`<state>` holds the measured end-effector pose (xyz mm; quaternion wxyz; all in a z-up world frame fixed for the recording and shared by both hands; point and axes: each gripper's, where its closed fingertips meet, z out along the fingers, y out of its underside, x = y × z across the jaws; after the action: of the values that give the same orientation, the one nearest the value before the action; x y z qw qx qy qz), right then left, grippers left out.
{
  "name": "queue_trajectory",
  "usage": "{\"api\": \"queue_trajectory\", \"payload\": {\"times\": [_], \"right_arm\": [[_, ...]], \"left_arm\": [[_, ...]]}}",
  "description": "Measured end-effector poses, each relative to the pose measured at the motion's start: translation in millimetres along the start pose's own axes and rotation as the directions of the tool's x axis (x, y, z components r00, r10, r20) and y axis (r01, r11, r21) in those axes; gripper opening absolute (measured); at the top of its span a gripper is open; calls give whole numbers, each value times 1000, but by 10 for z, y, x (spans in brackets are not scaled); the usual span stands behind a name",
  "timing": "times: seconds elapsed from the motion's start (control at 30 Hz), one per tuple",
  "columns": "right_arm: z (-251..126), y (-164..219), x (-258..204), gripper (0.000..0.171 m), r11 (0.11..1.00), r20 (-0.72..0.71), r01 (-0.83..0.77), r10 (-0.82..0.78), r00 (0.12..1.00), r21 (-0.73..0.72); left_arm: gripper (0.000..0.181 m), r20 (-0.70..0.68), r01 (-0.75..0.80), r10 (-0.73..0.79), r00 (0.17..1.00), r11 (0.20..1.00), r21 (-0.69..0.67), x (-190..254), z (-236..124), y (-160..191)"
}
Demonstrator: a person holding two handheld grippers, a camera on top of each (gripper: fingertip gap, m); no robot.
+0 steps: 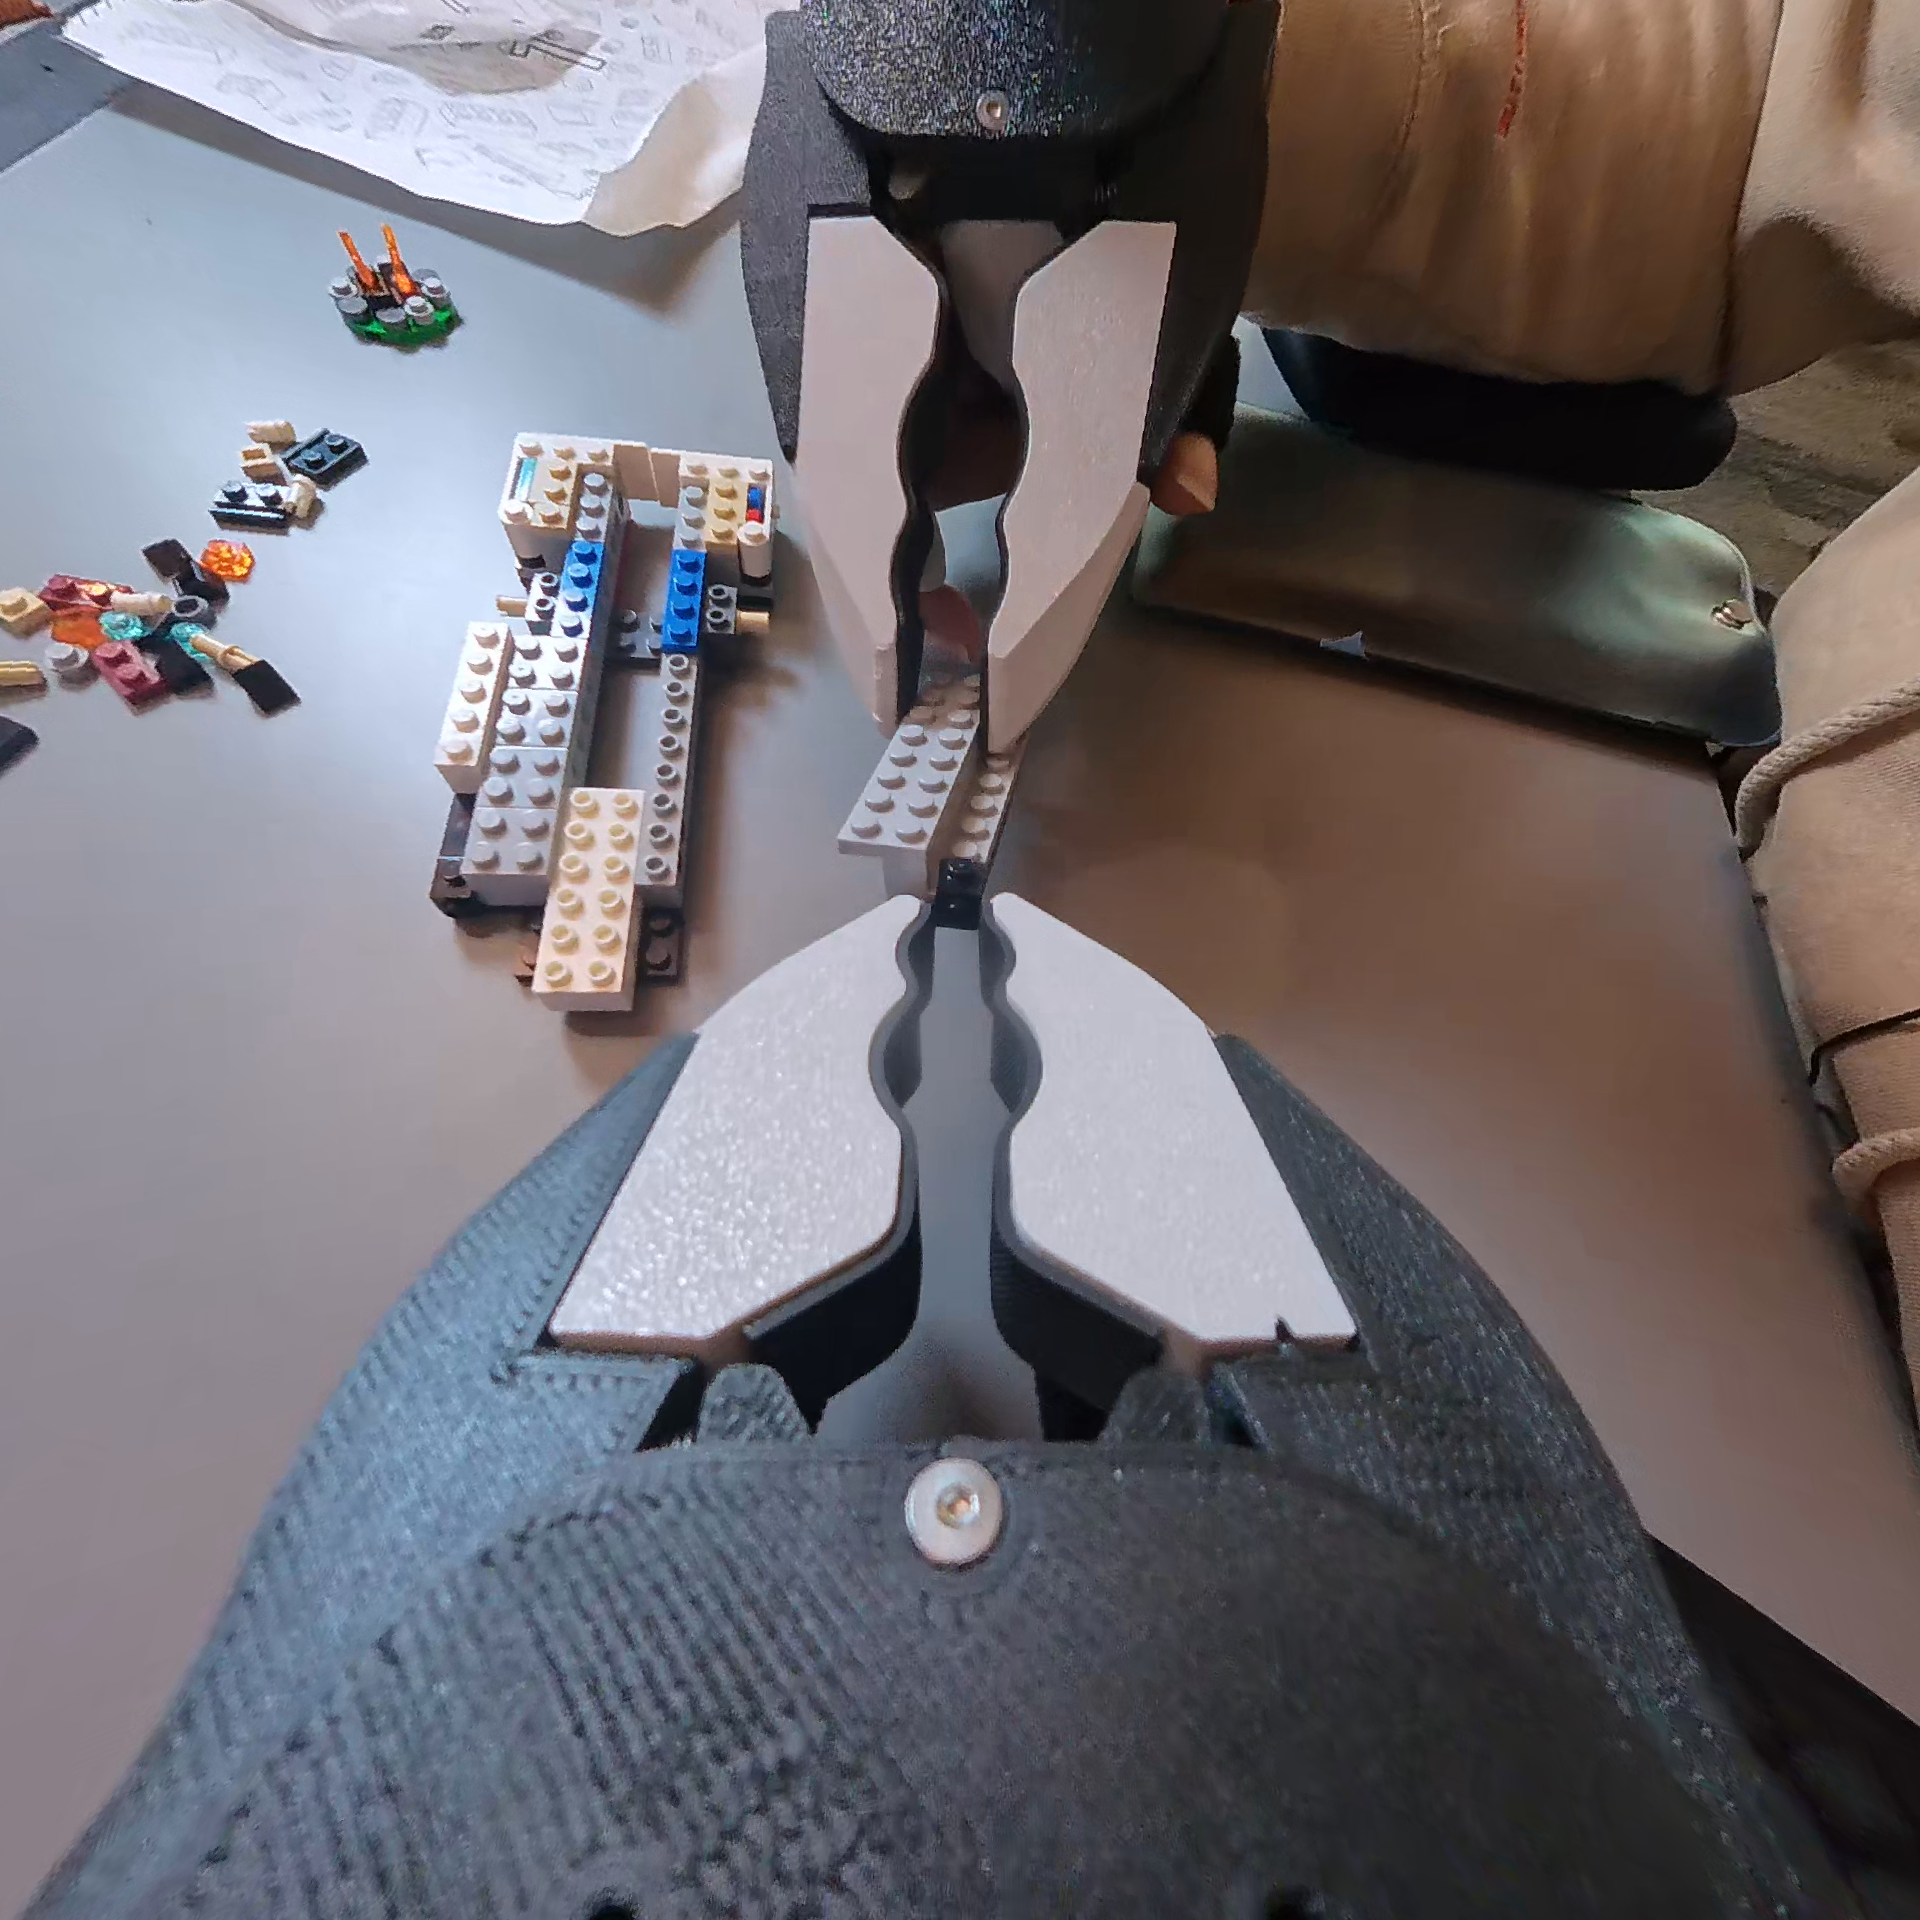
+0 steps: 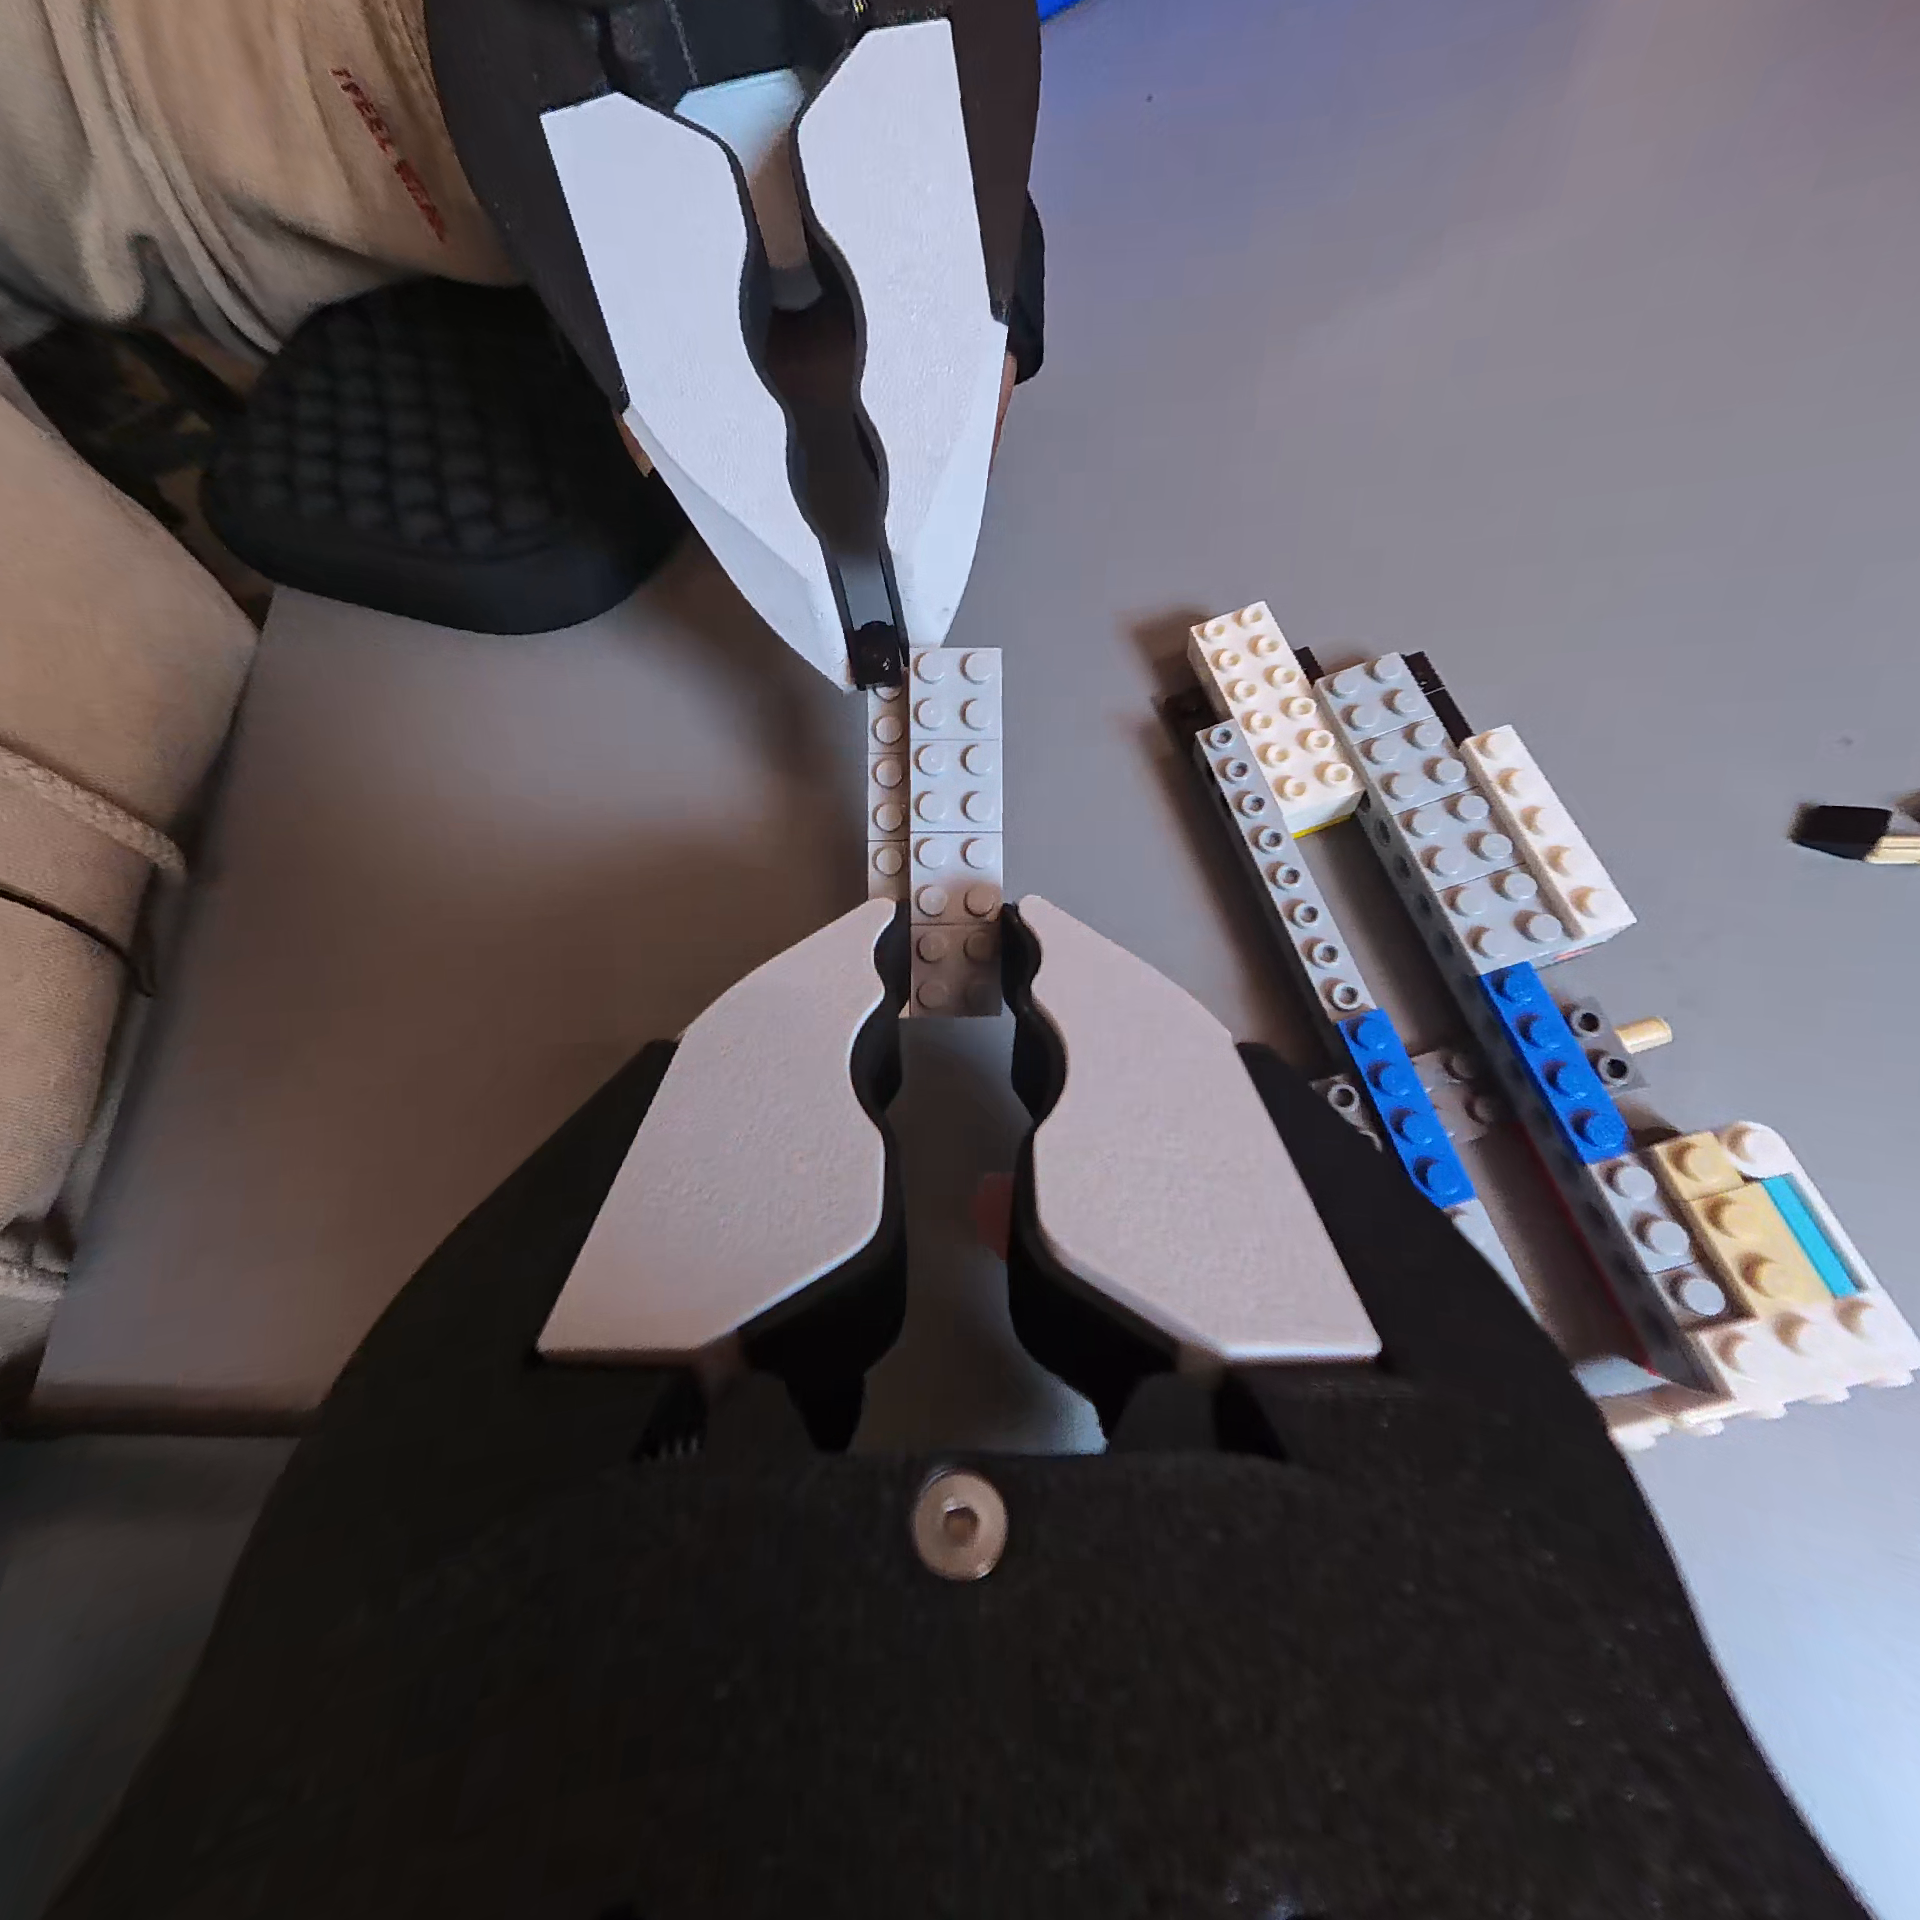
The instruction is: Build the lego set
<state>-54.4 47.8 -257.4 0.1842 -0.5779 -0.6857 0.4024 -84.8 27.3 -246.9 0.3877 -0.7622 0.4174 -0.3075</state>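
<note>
My right gripper point(image 2: 956, 925) is shut on one end of a long grey brick strip point(image 2: 956, 790) and holds it just above the table. My left gripper point(image 1: 954, 909) is shut on a small black piece point(image 1: 956, 891). It holds the piece at the strip's point(image 1: 914, 790) other end, against the lower one-stud row. In the right wrist view the left gripper point(image 2: 878, 649) comes in from the top with the black piece point(image 2: 871, 652) at its tips. In the left wrist view the right gripper point(image 1: 940, 717) faces mine.
A larger grey, white, blue and tan build point(image 1: 582, 707) lies flat to the left, also shown in the right wrist view point(image 2: 1455, 935). Loose small pieces point(image 1: 135, 623), a green round piece with orange flames point(image 1: 395, 301) and an instruction sheet point(image 1: 416, 94) lie beyond. A person's beige sleeve point(image 1: 1507, 187) and the table edge point(image 1: 1766, 935) are at right. There is about 5 cm between the tips of the two grippers.
</note>
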Motion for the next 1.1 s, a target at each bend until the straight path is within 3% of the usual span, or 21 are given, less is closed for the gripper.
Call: {"api": "queue_trajectory", "payload": {"times": [0.57,0.83,1.1], "right_arm": [[31,-3,-30,16,991,105,-125,120,987,50],[75,-29,-75,16,990,118,-128,120,986,63],[75,-90,-104,16,982,148,-160,144,979,105]], "left_arm": [[8,-20,75,-75,997,997,18,0,-41,-61],[8,-75,165,-168,983,985,-45,32,-77,-20],[8,-64,155,-169,984,970,-185,32,-164,-55]]}}
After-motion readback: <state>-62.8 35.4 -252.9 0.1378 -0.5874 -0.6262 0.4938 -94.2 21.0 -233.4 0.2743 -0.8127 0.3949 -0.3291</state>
